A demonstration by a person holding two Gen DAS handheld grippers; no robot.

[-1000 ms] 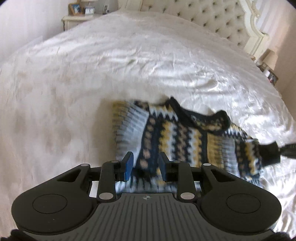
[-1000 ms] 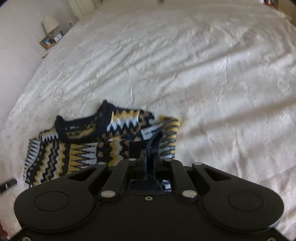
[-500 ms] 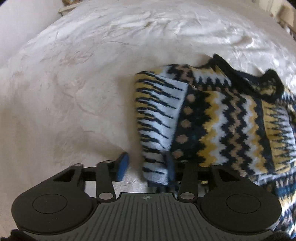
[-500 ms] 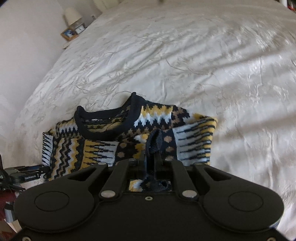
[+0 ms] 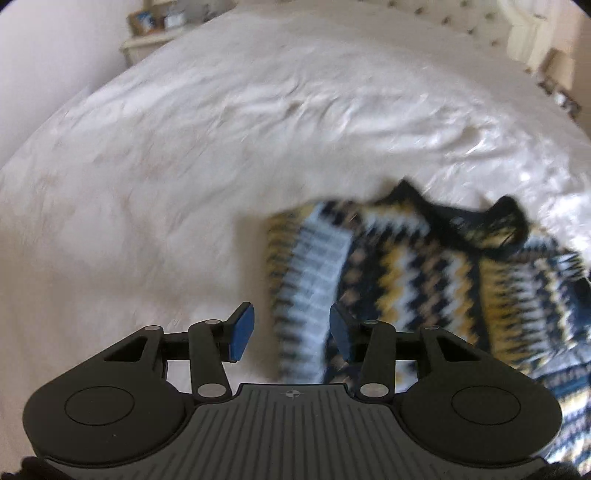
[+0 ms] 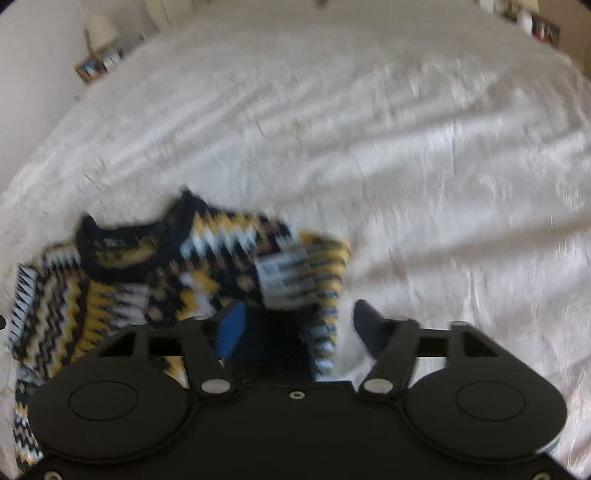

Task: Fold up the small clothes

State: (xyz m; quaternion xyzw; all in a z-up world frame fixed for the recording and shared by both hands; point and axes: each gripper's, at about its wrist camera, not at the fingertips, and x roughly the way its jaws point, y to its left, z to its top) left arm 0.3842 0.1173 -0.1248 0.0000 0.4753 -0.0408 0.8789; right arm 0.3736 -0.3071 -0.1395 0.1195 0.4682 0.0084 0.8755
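Note:
A small knitted sweater (image 5: 399, 273) with black, yellow and white zigzag bands and a black collar lies on the white bedspread (image 5: 184, 166), both sleeves folded in over the body. My left gripper (image 5: 291, 334) is open and empty, over the sweater's left folded edge. In the right wrist view the sweater (image 6: 177, 273) lies at lower left. My right gripper (image 6: 299, 325) is open and empty, over the sweater's right folded sleeve; a dark cuff lies between the fingers. Both views are blurred by motion.
A tufted headboard (image 5: 480, 18) stands at the far end of the bed. A bedside table (image 5: 155, 33) with framed pictures stands at the far left; another with a lamp shows in the right wrist view (image 6: 99, 59).
My right gripper was shut on the sleeve cuff; it has opened and let it go. My left gripper has stayed open and pulled back a little. Both cameras are moving.

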